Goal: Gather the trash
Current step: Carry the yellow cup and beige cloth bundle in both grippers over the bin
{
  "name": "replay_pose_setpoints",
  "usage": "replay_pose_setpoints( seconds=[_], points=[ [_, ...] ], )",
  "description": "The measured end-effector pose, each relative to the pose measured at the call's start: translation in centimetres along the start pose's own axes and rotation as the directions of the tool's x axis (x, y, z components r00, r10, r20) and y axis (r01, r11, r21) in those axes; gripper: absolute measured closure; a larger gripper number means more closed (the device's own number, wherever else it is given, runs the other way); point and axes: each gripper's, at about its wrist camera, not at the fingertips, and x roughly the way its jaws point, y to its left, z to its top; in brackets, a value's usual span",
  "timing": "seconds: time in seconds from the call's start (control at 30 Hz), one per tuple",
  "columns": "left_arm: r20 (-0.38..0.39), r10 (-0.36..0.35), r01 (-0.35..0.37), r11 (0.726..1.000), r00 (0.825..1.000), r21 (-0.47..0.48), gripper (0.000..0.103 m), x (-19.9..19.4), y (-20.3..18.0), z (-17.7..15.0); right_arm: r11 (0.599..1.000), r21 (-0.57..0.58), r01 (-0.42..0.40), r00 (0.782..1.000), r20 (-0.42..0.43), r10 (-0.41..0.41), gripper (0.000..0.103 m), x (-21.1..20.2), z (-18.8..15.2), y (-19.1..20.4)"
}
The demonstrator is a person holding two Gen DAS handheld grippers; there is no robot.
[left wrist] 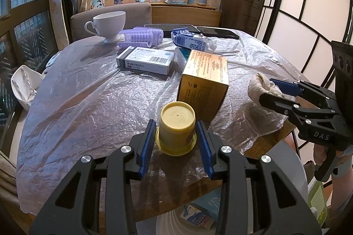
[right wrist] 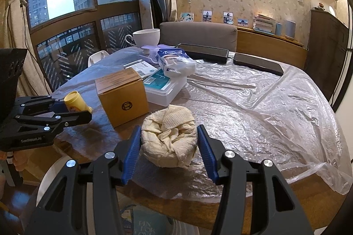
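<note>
A yellow plastic cup (left wrist: 177,115) stands upside down on the plastic-covered table (left wrist: 88,102), near its front edge. My left gripper (left wrist: 175,125) is shut on it, one blue pad against each side of its lower part. To the right, a crumpled cream tissue wad (right wrist: 168,140) sits between the blue pads of my right gripper (right wrist: 168,127), which is shut on it. In the left wrist view the right gripper (left wrist: 267,89) and the tissue wad (left wrist: 258,84) are at the table's right edge. The right wrist view shows the left gripper (right wrist: 77,110) on the yellow cup (right wrist: 75,100).
A brown carton (left wrist: 205,78) stands just behind the cup. Further back lie a white medicine box (left wrist: 145,60), purple hair rollers (left wrist: 141,36), a blue-white packet (left wrist: 192,40), a white teacup (left wrist: 110,21) and dark flat devices (left wrist: 216,33). A white round container (left wrist: 172,224) sits below the table's near edge.
</note>
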Motion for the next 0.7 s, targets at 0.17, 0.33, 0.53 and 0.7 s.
replay_pose_setpoints(
  seconds=[0.17, 0.33, 0.53, 0.7],
  points=[
    [-0.005, -0.002, 0.002, 1.0, 1.0, 0.0, 0.063, -0.3, -0.2, -0.3, 1.0, -0.006, -0.013, 1.0, -0.008, 0.013, 0.053, -0.5, -0.5, 0.3],
    [-0.008, -0.009, 0.009, 1.0, 1.0, -0.005, 0.064, -0.5, -0.2, -0.5, 1.0, -0.005, -0.023, 1.0, -0.016, 0.023, 0.053, -1.2, -1.0, 0.3],
    [-0.018, -0.027, 0.027, 1.0, 0.999, -0.005, 0.064, -1.0, -0.8, -0.9, 0.998, 0.004, -0.061, 0.997, -0.039, 0.061, 0.053, -2.2, -1.6, 0.3],
    [-0.023, -0.032, 0.032, 0.999, 0.999, 0.013, 0.064, -1.9, -1.3, -1.1, 0.996, -0.007, -0.085, 0.995, -0.059, 0.084, 0.053, -3.2, -1.7, 0.4]
  ],
)
